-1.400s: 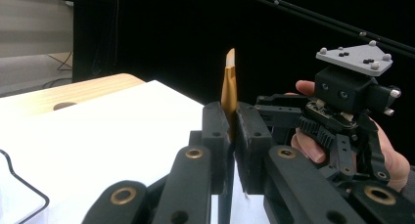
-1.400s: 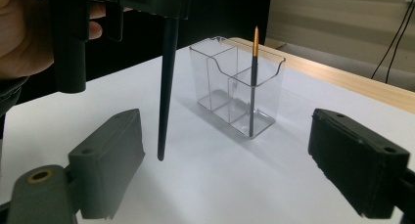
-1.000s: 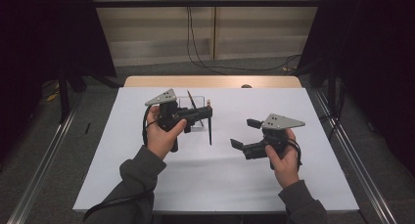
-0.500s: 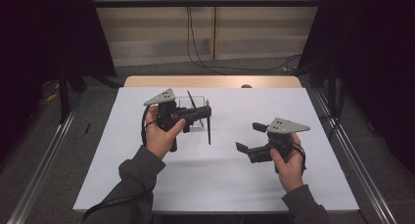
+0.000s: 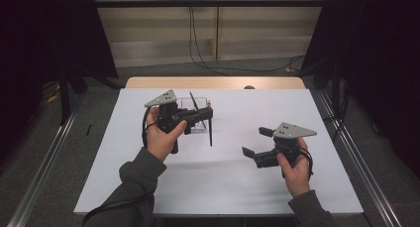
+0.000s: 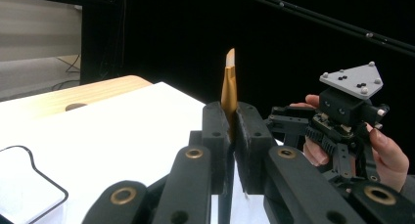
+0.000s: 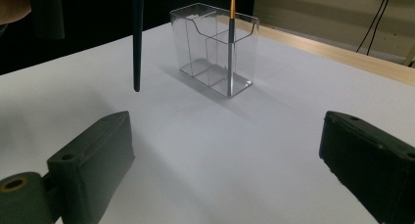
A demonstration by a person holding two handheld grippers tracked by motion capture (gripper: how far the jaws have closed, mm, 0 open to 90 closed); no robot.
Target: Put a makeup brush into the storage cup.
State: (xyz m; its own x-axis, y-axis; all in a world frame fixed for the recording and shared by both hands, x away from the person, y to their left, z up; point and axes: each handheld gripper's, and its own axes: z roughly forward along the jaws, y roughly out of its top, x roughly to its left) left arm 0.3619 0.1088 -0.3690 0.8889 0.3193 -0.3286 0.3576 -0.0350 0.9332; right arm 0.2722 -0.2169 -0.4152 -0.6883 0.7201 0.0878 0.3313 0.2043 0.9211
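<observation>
My left gripper (image 5: 208,116) is shut on a paintbrush (image 5: 210,135), held upright above the white table. Its dark handle hangs down and its gold ferrule and tip (image 6: 229,82) rise above the pads (image 6: 215,123). Just behind it stands a clear plastic holder (image 5: 199,102) with compartments. A second brush (image 7: 231,33) stands upright inside the holder (image 7: 215,53). In the right gripper view, the held brush's handle (image 7: 137,38) hangs left of the holder, its end above the table. My right gripper (image 5: 253,141) is open at the near right, with nothing between its jaws (image 7: 230,150).
A white sheet (image 5: 223,177) covers the table, and a strip of bare wood (image 5: 213,82) shows along the far edge. Cables lie on the floor beyond. Dark curtains stand on both sides. The person's right hand (image 6: 386,150) shows in the left gripper view.
The right gripper has drifted slightly toward the near right. The left gripper and its brush have stayed in place.
</observation>
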